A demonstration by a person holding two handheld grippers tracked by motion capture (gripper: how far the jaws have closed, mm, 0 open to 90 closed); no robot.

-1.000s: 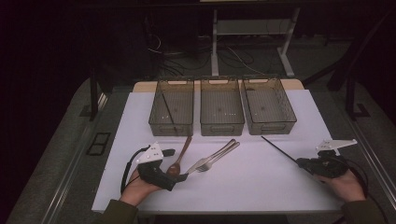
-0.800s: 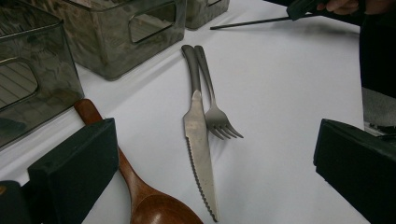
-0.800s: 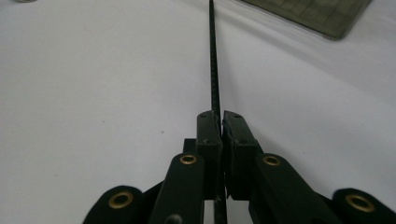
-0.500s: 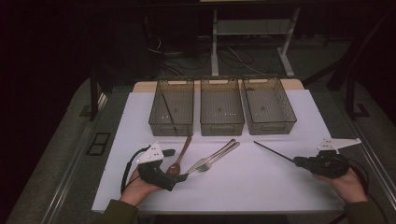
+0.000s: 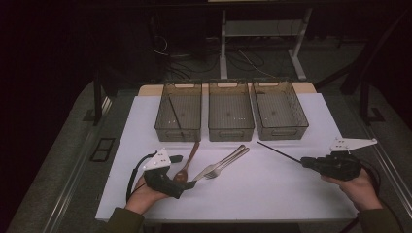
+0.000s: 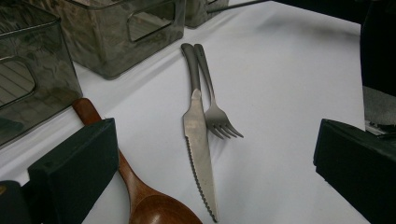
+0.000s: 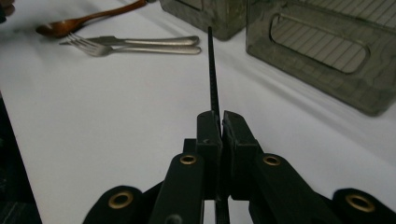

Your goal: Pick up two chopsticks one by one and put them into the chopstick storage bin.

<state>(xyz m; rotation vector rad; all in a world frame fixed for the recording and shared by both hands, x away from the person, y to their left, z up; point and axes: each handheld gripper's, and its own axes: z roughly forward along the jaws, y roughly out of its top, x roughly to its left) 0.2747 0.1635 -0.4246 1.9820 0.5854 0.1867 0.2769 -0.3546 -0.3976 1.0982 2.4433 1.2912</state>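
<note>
Right gripper (image 5: pixel 305 161), at four o'clock on the white table (image 5: pixel 291 194), pinches a thin black chopstick (image 5: pixel 279 151) aimed toward ten o'clock. One matching chopstick (image 5: pixel 175 116) already lies in the left clear plastic bin (image 5: pixel 165 128). Wooden spoon (image 5: pixel 186 162), steel knife (image 6: pixel 198 135) and fork (image 6: pixel 217 116) remain unsorted. Left gripper (image 6: pixel 205 154) rests spread wide.

This looks like a lab or test room set up for recording. A table (image 5: pixel 301 194) with a plain white cover stands on grey carpet in dim light. Behind it, at the far side, loose cables (image 5: pixel 243 60) trail around a white desk frame (image 5: pixel 265 34).
</note>
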